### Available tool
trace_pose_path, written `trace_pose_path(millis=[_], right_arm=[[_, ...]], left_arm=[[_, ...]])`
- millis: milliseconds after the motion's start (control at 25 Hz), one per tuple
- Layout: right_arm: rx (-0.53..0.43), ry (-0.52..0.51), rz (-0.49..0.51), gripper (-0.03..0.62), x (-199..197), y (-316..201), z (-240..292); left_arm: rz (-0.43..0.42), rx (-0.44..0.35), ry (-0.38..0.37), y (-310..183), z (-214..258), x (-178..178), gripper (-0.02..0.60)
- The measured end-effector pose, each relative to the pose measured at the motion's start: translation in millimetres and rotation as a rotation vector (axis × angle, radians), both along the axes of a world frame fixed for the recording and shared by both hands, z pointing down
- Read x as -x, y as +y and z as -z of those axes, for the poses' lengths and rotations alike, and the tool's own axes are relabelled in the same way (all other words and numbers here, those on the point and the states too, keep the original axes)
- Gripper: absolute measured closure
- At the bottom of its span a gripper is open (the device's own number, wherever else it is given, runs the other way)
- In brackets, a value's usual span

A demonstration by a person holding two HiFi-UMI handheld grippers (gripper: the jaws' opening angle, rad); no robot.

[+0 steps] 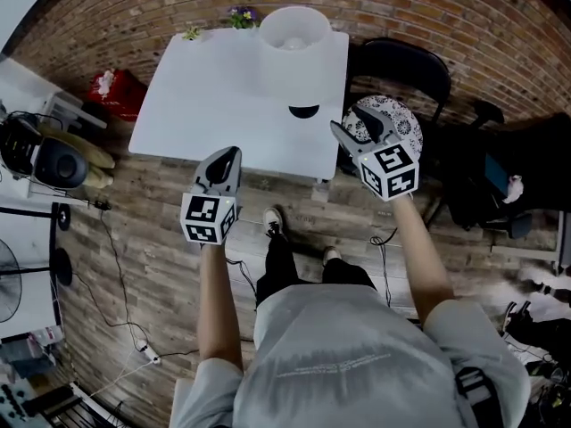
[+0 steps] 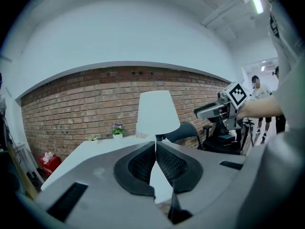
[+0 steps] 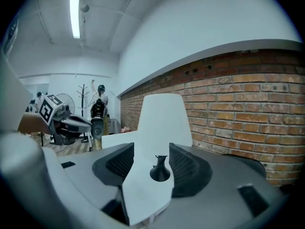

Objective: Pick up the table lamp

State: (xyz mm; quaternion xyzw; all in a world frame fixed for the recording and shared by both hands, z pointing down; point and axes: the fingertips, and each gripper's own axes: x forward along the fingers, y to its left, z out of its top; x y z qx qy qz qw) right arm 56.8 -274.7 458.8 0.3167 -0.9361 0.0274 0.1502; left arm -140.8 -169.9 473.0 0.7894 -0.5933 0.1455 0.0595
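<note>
Brick wall [image 1: 107, 25] and wood-plank floor [image 1: 161, 239] frame a square white counter [image 1: 214, 105] with a smooth matte top, set close to the wall. A person in a grey T-shirt stands at the near edge, both bare forearms stretched forward, a marker-cubed tool in each hand.

A black chair [image 1: 406, 69] sits beside the right edge, with a round patterned cushion [image 1: 401, 112] on it, partly behind the right tool [image 1: 355, 125].

The table lamp [image 1: 293, 34] stands on the right half of the counter, set back from the near edge. It has a smooth white tapered shade [image 3: 164, 118] on a slim black neck over a round black base [image 1: 303, 111].

The left tool [image 1: 230, 154] hovers over the middle of the near edge. Its ribbed black pads [image 2: 143, 163] are pressed together at the tips with nothing between them. The right tool is held just off the near right corner, jaws spread apart and empty. Its own view sights the lamp base down the gap, well ahead of the tips.

A red bag [image 1: 116, 92] lies on the floor off the far left corner. Two small potted plants line the far edge, one with purple flowers [image 1: 242, 14], the other green [image 1: 192, 32].
</note>
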Motion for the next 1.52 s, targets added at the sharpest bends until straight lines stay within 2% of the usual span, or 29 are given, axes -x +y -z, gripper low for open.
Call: trace_pose_path(millis=[360,680,1160,1520], right_arm=[[0.049,0.044,-0.050,0.353,42,-41,-79],[0.094,0.077,-0.078,0.350,71,-75,-135],[0.060,0.062,-0.107,0.300,104,-122,-163],[0.042,0.046,-0.127,0.287,119,-142,-176]], left_arm=[[-0.053,0.002,0.000,-58,-47,50,0.565],[-0.093,0.029,0.014,-92,-87,69,0.565],[-0.127,0.057,0.032,-128,-118,86,0.565],[-0.128,0.090,0.034,-131,-139,100,0.565]])
